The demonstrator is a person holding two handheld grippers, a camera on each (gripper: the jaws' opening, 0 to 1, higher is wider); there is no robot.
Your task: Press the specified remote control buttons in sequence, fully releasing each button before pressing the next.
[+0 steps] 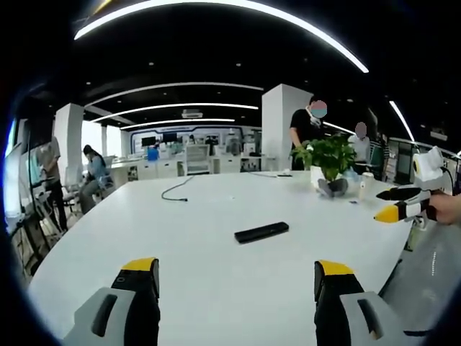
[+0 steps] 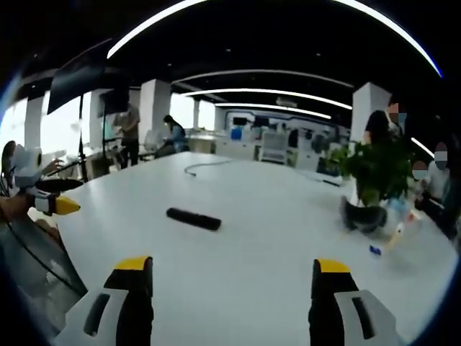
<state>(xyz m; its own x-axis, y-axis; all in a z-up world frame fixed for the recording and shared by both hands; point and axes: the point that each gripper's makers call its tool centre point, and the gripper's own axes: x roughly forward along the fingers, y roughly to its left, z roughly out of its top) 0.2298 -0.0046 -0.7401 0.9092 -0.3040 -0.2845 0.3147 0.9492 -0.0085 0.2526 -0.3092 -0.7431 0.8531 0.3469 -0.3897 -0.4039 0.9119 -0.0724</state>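
So we're sitting back from the white table with both grippers off the surface and nothing pressed yet, as far as we can judge. The remote control lies flat near the middle of the table, well apart from either tool; in the right gripper view it's that dark bar angled ahead and a bit left.

Left gripper: jaws wide apart, nothing between them. Right gripper: same deal, jaws spread and empty. In the left gripper view the right one also pokes in from the side, yellow tips showing, with a gap between them.

For the step at hand, we reckon the trick is to bring one gripper in over the remote, close its jaws so we get one firm tip, and come down straight on a single button so the remote doesn't skate on that smooth top. The other gripper could pin one end. Lift fully clear between presses, and don't nudge the potted plant or the loose cable.

Writing or brands? Honestly we can't read any; the remote's buttons are too small to make out from here.
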